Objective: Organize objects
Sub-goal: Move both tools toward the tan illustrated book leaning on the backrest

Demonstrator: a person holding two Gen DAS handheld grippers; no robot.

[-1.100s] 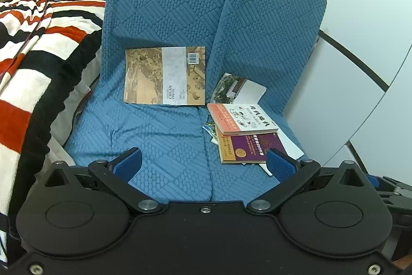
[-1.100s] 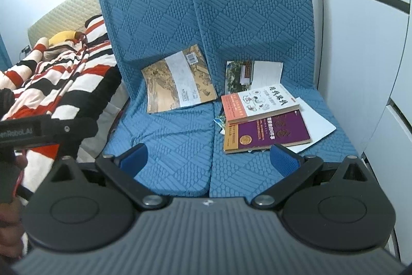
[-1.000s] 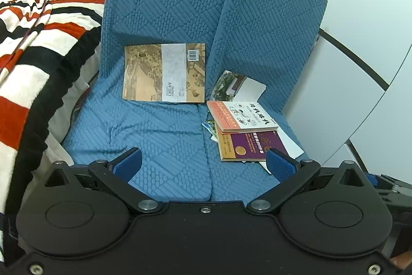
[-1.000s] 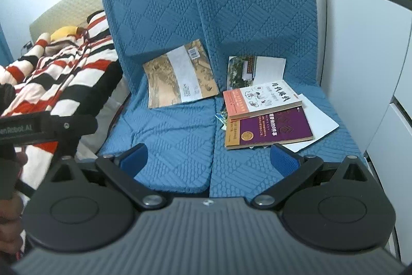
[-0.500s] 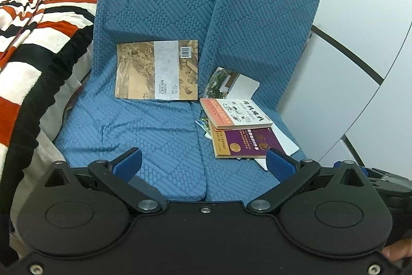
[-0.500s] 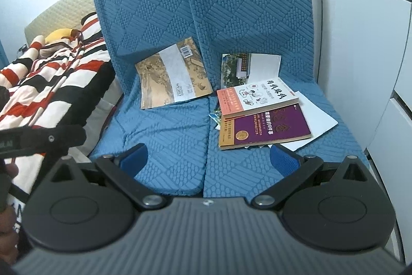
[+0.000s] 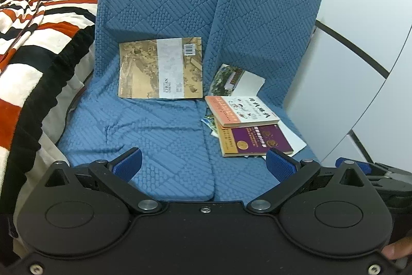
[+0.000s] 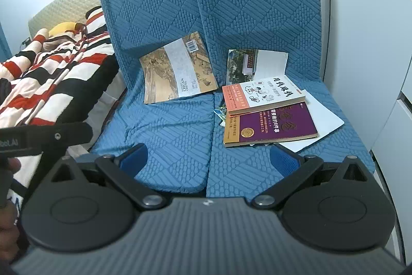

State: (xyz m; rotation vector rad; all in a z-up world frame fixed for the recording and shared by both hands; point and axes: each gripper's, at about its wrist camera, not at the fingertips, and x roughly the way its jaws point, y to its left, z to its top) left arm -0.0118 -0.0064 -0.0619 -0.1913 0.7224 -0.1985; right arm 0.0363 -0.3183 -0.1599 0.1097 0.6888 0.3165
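A brown picture book [image 7: 161, 68] [image 8: 179, 75] leans against the back of the left blue seat [image 7: 144, 130]. On the right seat, a white and orange book [image 7: 242, 111] [image 8: 262, 93] lies on a purple book [image 7: 256, 142] [image 8: 273, 126], over white sheets [image 8: 322, 120] and small cards. A photo leaflet [image 7: 235, 79] [image 8: 255, 65] leans behind them. My left gripper [image 7: 203, 164] is open and empty above the seat's front edge. My right gripper [image 8: 208, 156] is open and empty too, short of the books.
A red, white and black striped blanket [image 7: 28, 43] [image 8: 51, 84] lies on the bed to the left, with a yellow plush toy [image 8: 64, 28] behind it. White cabinet panels [image 7: 360, 56] stand to the right of the seats. The left gripper's body [image 8: 38, 138] shows at the right wrist view's left edge.
Both grippers have drifted slightly and moved a little closer to the seats. The books have not moved. Both grippers stay open.
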